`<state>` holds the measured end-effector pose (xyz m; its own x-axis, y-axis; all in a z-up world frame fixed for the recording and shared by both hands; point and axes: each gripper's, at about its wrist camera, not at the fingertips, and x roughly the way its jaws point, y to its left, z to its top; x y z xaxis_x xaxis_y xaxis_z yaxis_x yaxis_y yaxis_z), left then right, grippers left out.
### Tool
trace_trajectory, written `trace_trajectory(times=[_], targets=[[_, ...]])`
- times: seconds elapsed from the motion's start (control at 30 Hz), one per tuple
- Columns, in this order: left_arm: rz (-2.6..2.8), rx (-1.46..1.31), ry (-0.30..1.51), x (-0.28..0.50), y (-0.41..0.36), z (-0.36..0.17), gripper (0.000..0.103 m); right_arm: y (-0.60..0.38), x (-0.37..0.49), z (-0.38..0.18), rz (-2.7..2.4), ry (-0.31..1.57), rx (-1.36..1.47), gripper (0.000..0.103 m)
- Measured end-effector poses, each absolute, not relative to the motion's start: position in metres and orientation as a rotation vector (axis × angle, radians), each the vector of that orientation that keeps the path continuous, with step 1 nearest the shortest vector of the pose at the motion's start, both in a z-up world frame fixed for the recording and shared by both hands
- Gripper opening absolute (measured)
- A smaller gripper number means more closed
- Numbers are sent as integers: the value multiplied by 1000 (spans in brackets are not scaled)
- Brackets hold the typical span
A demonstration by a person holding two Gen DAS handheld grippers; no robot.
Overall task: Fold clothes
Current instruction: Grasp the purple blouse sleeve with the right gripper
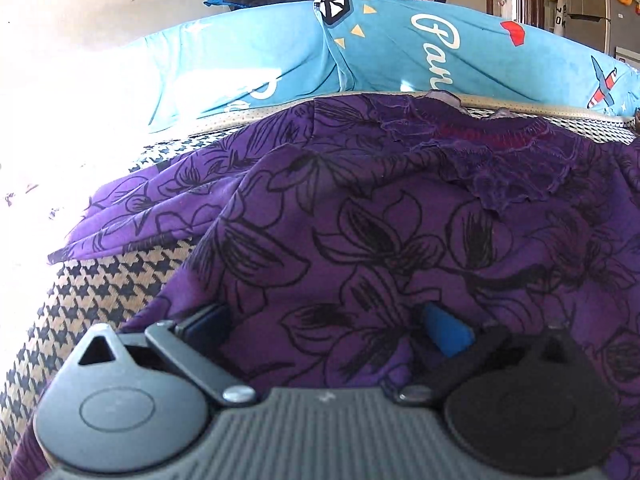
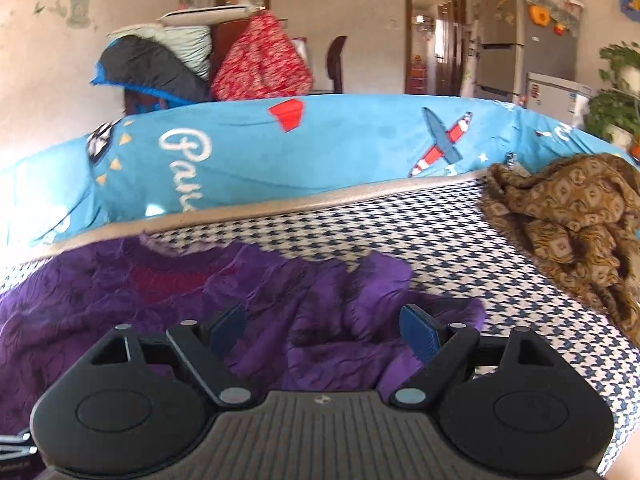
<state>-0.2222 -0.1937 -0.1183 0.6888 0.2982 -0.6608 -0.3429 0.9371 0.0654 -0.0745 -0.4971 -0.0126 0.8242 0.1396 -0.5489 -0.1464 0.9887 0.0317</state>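
A purple garment with black flower outlines (image 1: 380, 220) lies spread on the houndstooth mattress (image 1: 100, 292), neckline at the far side. My left gripper (image 1: 324, 328) is open low over its near part, blue pads wide apart, cloth lying between and under them. The same purple garment (image 2: 200, 292) shows in the right wrist view, rumpled at its right side. My right gripper (image 2: 324, 332) is open just above that rumpled right part, holding nothing.
A brown patterned garment (image 2: 572, 224) lies heaped on the mattress (image 2: 460, 232) at the right. A long blue printed cushion (image 2: 300, 152) runs along the far edge. Piled bedding and a red floral bundle (image 2: 260, 60) stand behind it. Bright glare at the left.
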Motion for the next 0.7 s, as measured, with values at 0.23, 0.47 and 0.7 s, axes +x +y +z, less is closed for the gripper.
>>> trace_trajectory(times=[0.23,0.47,0.7], targets=[[358,-65,703,-225,-195,-119,103,-557,-26,-21,64,573,117,84],[363,-61,691,-226,-197,-120,103,-549,-9,-32,181,601,154,66],[370,-54,687,-225,-198,-120,103,-540,16,-67,170,710,206,60]])
